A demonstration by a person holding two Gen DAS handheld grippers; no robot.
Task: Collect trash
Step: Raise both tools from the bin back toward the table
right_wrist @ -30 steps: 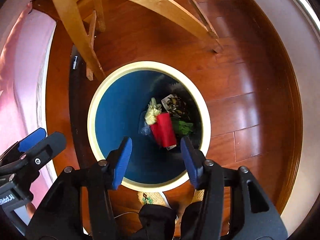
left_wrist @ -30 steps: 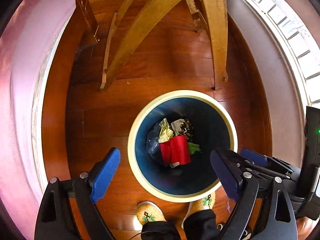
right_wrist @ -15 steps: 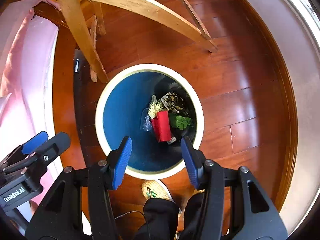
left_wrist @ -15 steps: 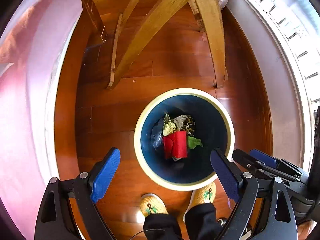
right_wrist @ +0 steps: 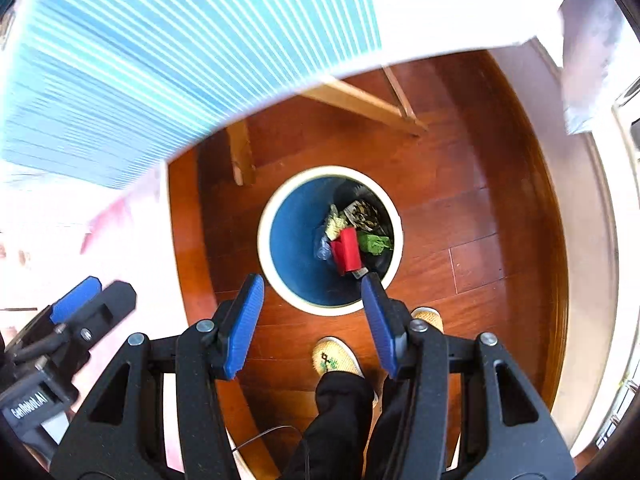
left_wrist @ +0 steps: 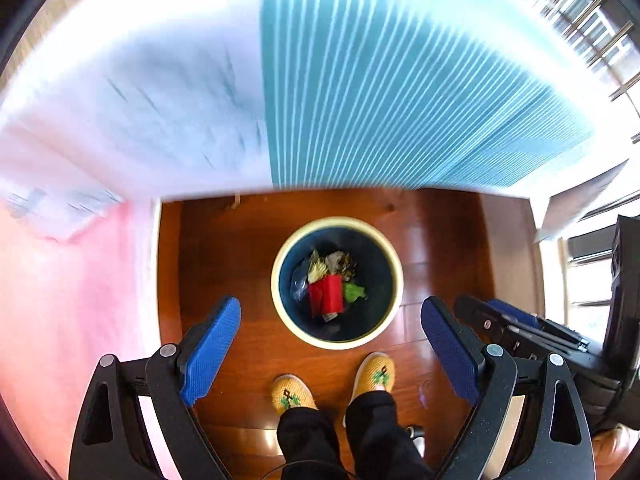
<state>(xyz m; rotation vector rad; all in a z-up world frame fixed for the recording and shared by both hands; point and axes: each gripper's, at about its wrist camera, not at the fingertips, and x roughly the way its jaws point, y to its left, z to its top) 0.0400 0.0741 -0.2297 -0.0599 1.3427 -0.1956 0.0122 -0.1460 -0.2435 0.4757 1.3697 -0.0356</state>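
Standing on red-brown wood floor (left_wrist: pixel 240 240), the bin (left_wrist: pixel 394 276) – both hand-held grippers (left_wrist: pixel 330 344) (right_wrist: pixel 312 320) spread, empty.

The place looks like a room in a home. The floor (right_wrist: pixel 472 200) is made of polished reddish wood boards. A small round bin (left_wrist: pixel 396 280) with a cream rim and a blue inside stands on it and holds household rubbish, such as a red packet (right_wrist: pixel 347 249) and a green wrapper (right_wrist: pixel 374 243). Light wooden furniture legs (right_wrist: pixel 242 152) stand beside the bin. A worktop (left_wrist: pixel 400 80) is covered with a white cloth and a teal striped mat. The person wears knitted yellow slippers (left_wrist: pixel 294 394), as people do indoors at home. At the right, a window (left_wrist: pixel 584 288) lets in daylight.
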